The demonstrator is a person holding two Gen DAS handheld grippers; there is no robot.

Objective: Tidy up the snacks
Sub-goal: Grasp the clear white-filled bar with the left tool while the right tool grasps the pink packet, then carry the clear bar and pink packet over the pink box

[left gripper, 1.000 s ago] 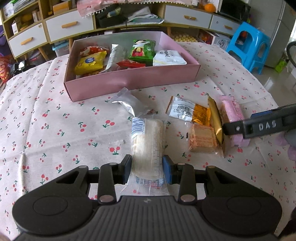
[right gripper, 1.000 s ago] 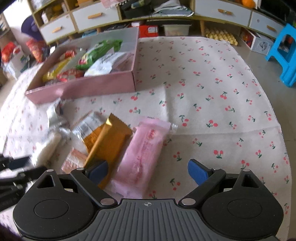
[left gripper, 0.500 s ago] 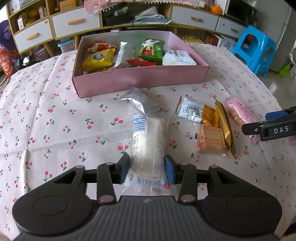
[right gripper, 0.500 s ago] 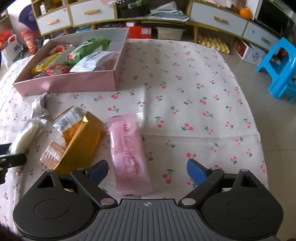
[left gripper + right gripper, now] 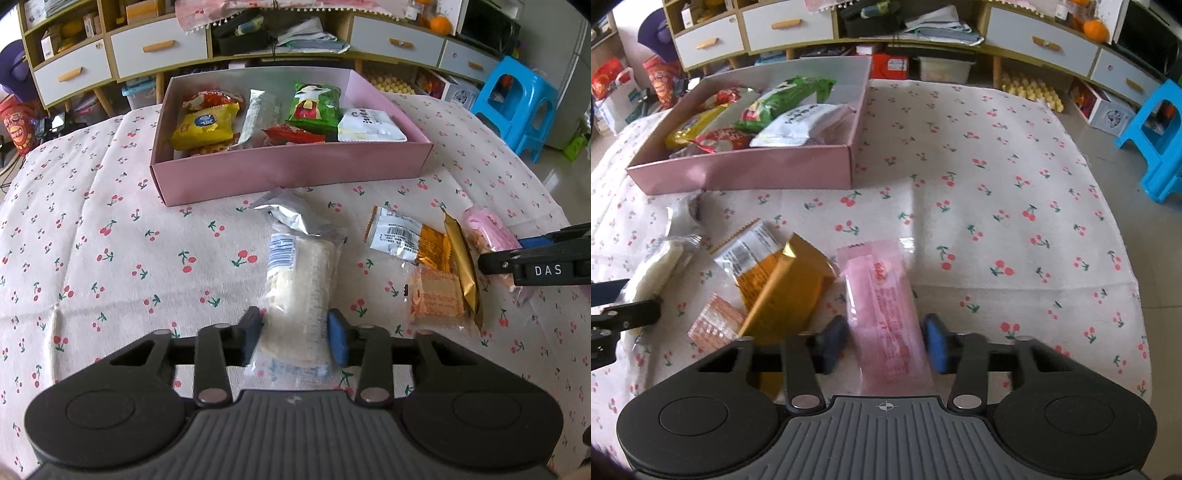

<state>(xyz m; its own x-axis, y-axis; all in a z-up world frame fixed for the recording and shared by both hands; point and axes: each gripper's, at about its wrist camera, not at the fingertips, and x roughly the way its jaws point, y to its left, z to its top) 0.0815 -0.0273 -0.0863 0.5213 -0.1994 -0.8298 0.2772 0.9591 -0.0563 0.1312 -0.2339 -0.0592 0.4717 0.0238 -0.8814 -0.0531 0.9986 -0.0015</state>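
The pink box stands at the far side of the bench, which is covered with a cherry-print cloth, and already holds a yellow packet, a green packet and a white pouch, among others. Nearer than the box, the left tongs have just been closing and now pinch the near end of a clear-wrapped white snack lying flat on the cloth. A silver wrapper lies between that snack and the box. To the right of the white snack, the right tongs have just been closing on a pink packet, their blue pads at both its sides. A gold packet lies just left of the pink one.
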